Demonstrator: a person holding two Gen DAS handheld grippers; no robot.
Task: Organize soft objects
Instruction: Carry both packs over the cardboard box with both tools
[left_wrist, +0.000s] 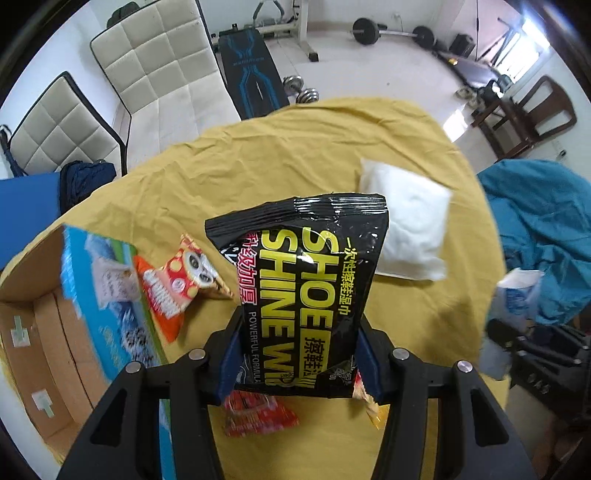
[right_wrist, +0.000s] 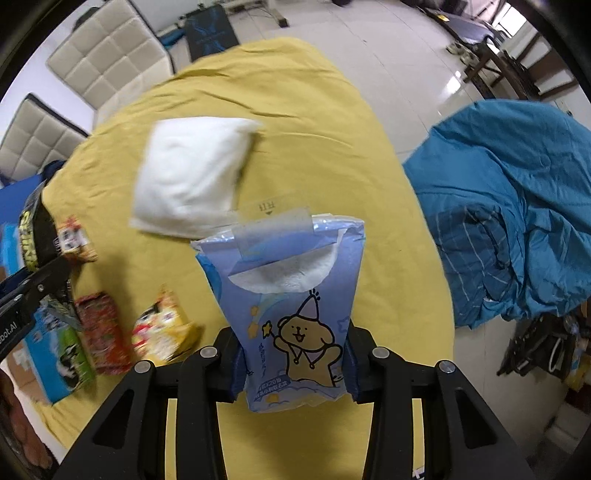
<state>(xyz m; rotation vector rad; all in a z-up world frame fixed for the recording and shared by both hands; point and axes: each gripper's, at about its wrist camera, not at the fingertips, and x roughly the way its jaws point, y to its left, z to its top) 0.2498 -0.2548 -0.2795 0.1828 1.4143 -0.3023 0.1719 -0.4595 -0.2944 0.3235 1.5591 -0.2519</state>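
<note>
left wrist view: black wipes pack (left_wrist: 306, 291) is clamped in the left gripper (left_wrist: 301, 354), held above the yellow cloth (left_wrist: 258, 162); open box (left_wrist: 55, 321) seems empty; snack bags (left_wrist: 177, 284) and white pillow (left_wrist: 406, 225) remain | right wrist view: blue tissue pack (right_wrist: 291, 314) is pinched in the right gripper (right_wrist: 293, 365); nothing appears sorted yet

The cardboard box (left_wrist: 48, 325) is cut off by the left edge and blurred. The black wipes pack (left_wrist: 306, 295) hides part of two snack packets; the white pillow (right_wrist: 188, 177) is blurred
</note>
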